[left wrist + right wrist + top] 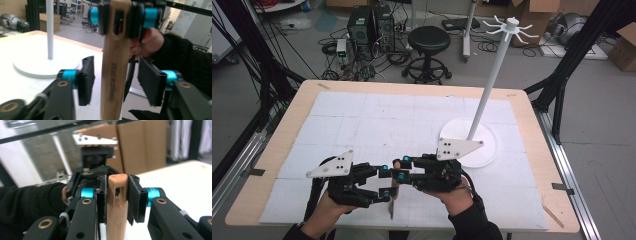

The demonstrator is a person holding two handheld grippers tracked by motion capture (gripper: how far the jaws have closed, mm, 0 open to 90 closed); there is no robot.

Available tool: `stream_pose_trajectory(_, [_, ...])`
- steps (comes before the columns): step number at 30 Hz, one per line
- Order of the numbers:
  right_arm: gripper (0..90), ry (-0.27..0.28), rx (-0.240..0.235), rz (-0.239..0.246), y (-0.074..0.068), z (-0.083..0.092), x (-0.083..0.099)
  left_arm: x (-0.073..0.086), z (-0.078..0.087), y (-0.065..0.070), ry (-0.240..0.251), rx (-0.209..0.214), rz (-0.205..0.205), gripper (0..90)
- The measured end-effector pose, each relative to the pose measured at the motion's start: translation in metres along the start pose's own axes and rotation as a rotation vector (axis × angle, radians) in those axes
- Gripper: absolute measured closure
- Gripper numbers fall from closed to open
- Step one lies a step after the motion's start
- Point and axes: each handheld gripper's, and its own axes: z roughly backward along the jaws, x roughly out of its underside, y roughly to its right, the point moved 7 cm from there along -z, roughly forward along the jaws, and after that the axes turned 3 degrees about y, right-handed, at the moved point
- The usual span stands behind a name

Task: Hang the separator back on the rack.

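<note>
We hold a wooden handle (113, 70) upright, its long axis vertical and its slotted end up, near the front of the white stand base (484, 147). The right gripper (117, 197) clamps that end; the left gripper (116, 81) has jaws apart on either side of the shaft, not touching.

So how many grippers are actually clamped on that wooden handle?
1. The right hand-held gripper grips the wooden handle near its slotted top; the left hand-held gripper stands open around it lower down, pads apart.
</note>
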Motion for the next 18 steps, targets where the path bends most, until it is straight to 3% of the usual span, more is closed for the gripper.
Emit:
stream_pose_trajectory(7, [71.1,0.035,0.142,0.010,0.006,0.014,-0.019,0.005,-0.004,-0.003,-0.016,-0.042,0.001,39.0])
stream_pose_trajectory(12, [71.1,0.070,0.190,0.040,0.004,0.021,-0.036,0.009,-0.010,-0.003,-0.034,-0.097,-0.014,39.1])
stream_pose_trajectory(18, [71.0,0.066,0.260,0.050,-0.001,0.019,-0.049,0.010,-0.014,-0.003,-0.035,-0.164,-0.037,39.1])
